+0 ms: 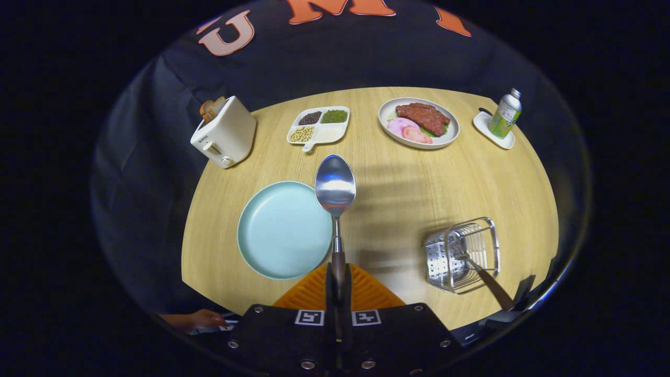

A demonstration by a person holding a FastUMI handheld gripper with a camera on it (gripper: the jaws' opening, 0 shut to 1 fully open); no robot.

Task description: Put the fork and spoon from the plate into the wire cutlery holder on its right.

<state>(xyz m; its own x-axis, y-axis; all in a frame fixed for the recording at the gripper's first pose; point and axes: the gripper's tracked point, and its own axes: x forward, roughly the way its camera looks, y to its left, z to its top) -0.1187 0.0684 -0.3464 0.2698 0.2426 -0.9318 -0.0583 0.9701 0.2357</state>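
Observation:
My gripper (338, 280) is shut on the spoon's dark handle, its orange fingers (309, 290) pressed together around it. The spoon (335, 186) points straight ahead of the fingers, bowl up, held in the air above the table. Its bowl overlaps the right rim of the light blue plate (282, 230), which lies bare just ahead and left of the fingers. To the right of the fingers stands the wire cutlery holder (463, 254). A fork (484, 280) stands in it, its dark handle leaning out toward me.
Across the round wooden table (408, 188) stand a white toaster (225, 133) with bread, a divided dish of beans (318, 125), a plate of meat and vegetables (419, 123), and a green bottle (505, 115) on a small white tray. A hand (196, 319) rests at the table's near left edge.

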